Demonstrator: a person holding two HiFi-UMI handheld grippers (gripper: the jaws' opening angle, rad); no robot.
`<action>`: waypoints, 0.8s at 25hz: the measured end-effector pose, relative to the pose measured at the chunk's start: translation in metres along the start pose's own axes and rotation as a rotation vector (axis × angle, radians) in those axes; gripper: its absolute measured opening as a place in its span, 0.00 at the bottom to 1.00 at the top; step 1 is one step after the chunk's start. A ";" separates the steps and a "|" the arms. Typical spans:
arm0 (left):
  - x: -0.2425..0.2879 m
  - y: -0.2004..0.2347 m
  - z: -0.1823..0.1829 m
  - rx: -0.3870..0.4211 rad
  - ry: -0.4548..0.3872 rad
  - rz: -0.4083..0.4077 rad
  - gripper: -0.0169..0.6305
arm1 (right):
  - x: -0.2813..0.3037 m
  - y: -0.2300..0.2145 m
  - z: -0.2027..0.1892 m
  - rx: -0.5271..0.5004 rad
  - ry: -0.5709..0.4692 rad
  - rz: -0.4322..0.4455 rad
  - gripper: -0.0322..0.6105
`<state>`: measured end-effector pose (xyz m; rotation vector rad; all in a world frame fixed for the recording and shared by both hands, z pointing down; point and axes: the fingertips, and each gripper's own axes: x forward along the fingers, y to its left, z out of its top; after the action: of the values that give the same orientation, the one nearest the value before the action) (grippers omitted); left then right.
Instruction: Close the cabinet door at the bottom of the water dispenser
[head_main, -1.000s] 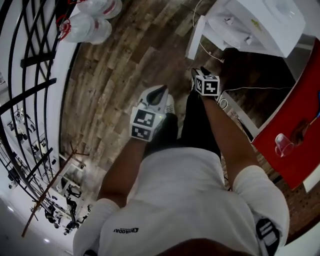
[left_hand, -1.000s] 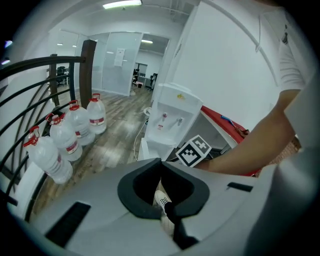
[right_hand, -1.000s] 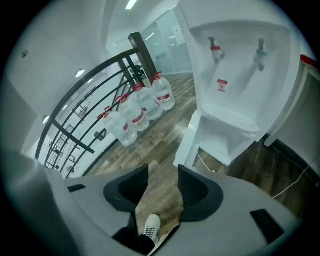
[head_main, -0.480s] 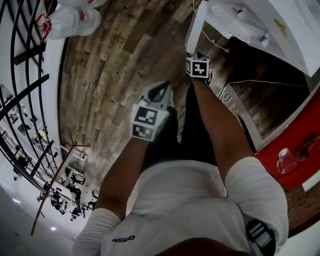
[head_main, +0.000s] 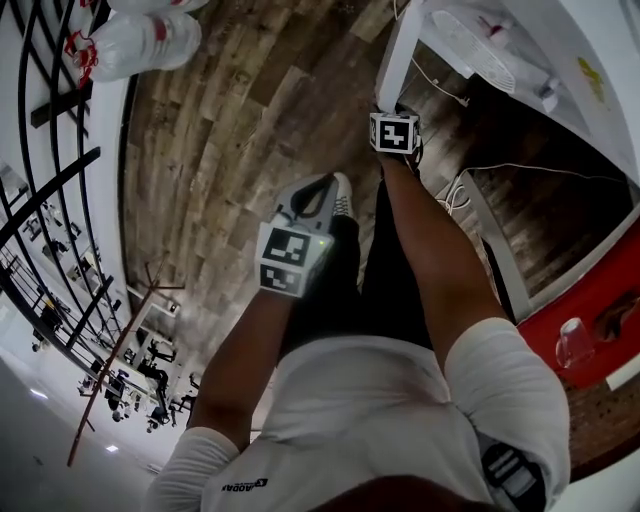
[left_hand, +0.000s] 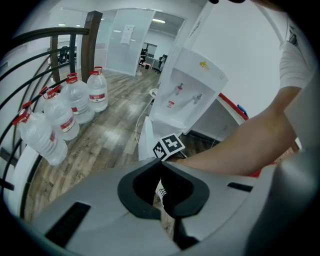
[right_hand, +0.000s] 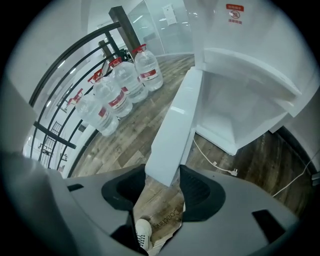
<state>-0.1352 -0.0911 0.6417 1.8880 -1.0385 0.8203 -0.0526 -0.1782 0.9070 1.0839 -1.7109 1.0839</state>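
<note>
The white water dispenser (head_main: 575, 55) (left_hand: 187, 92) stands at the upper right, its bottom cabinet (right_hand: 240, 115) open. The white cabinet door (head_main: 396, 55) (right_hand: 177, 125) (left_hand: 145, 142) swings out toward me. My right gripper (head_main: 398, 110) (right_hand: 163, 171) points down at the door's free edge. Its jaws are opening, with the door's lower corner between them and the pads not pressing on it. My left gripper (head_main: 328, 182) (left_hand: 160, 163) hangs lower left, away from the door, jaws shut on nothing.
Several large water bottles (right_hand: 120, 85) (left_hand: 60, 115) stand by a black railing (head_main: 50, 200) at the left. A white cable and plug (right_hand: 215, 162) lie on the wood floor by the cabinet. A red table (head_main: 600, 290) with a glass (head_main: 575, 342) is at the right.
Both grippers have come down. The right one has moved up to the door's edge and its jaws have widened around it. The left has shifted only a little.
</note>
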 end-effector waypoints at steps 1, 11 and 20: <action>0.002 -0.001 0.001 0.001 0.000 -0.004 0.02 | 0.000 -0.001 -0.001 0.000 -0.002 0.000 0.36; 0.019 -0.020 0.008 0.061 0.014 -0.060 0.02 | -0.021 -0.038 -0.020 0.020 -0.010 -0.052 0.36; 0.034 -0.033 0.019 0.110 0.034 -0.091 0.02 | -0.040 -0.096 -0.024 0.055 -0.036 -0.109 0.36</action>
<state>-0.0878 -0.1087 0.6495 1.9915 -0.8958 0.8691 0.0533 -0.1715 0.8988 1.2242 -1.6381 1.0536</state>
